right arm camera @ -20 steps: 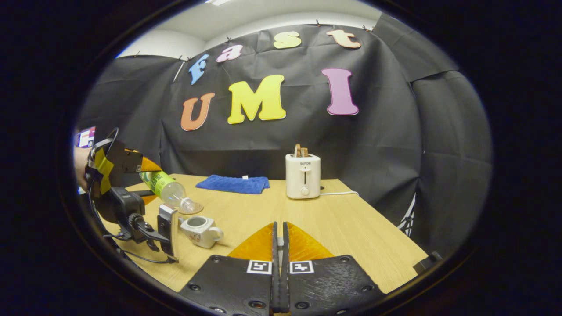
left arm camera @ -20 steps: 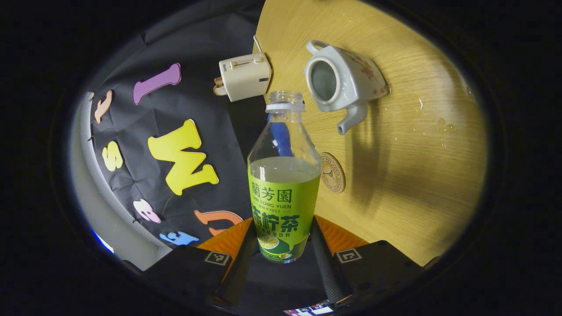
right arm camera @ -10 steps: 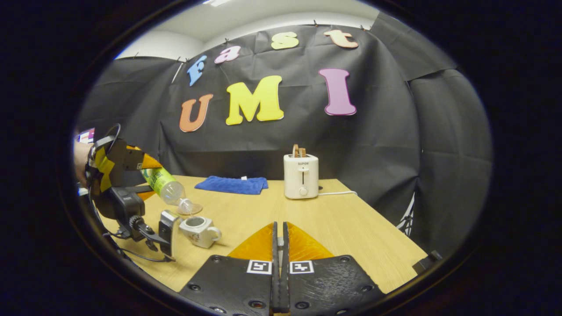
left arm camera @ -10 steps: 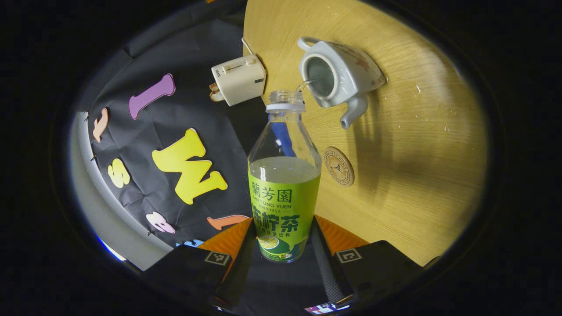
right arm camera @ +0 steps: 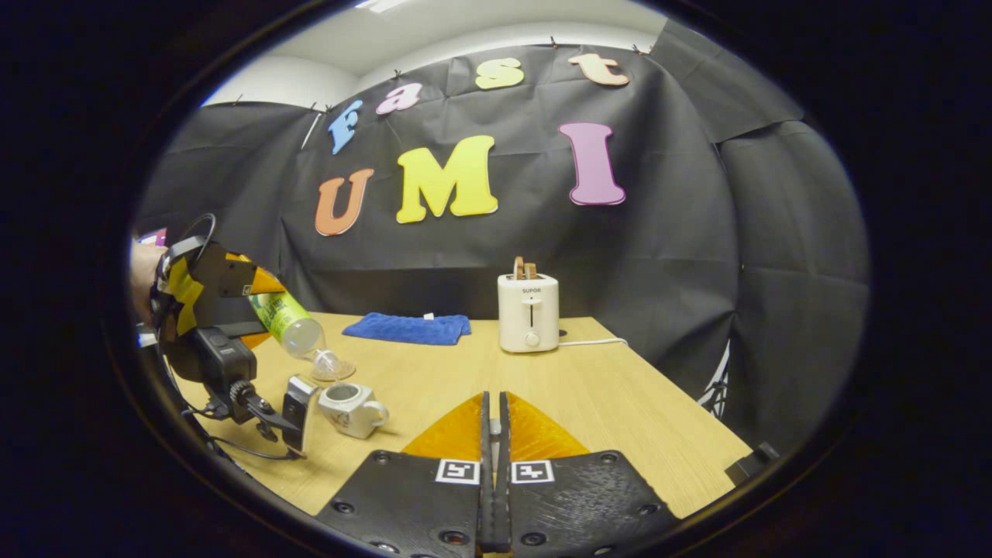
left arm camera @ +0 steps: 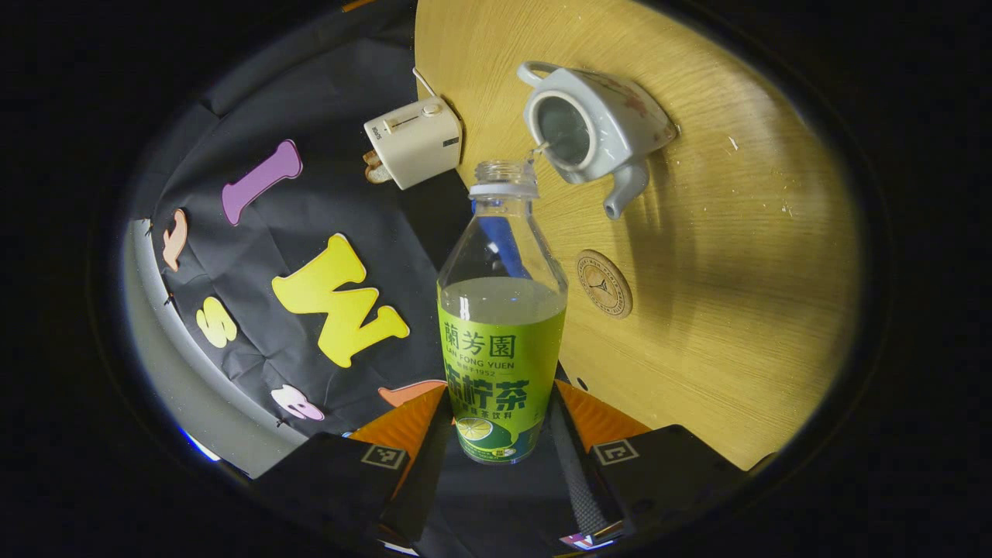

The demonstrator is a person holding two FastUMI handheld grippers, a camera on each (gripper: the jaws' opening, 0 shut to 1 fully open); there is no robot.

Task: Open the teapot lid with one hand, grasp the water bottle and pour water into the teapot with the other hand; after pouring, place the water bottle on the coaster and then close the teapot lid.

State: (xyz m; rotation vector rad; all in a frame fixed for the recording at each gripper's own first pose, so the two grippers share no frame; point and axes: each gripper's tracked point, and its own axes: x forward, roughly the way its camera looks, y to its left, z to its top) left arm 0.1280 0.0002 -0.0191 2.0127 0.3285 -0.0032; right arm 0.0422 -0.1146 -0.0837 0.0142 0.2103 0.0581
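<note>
Green-labelled and uncapped, the bottle (left arm camera: 502,341) is sitting clamped between both fingers of the left gripper (left arm camera: 501,457), tilted with its mouth over the open pot (left arm camera: 593,128); a thin stream is running from the mouth into the pot's opening. In the right gripper view, the left gripper (right arm camera: 256,291) is hanging at the far left above the worktop (right arm camera: 620,418), a hand (right arm camera: 143,271) showing behind it, the bottle (right arm camera: 298,333) slanting down toward the pot (right arm camera: 350,407). The round coaster (left arm camera: 604,273) is lying bare on the wood, near the pot's spout. Farther right, a blue cloth (right arm camera: 407,328) and a white toaster (right arm camera: 528,311) are standing by the wall. The right gripper (right arm camera: 494,422) is staying clenched, its fingers nearly together; whether they are pinching anything I cannot tell.
</note>
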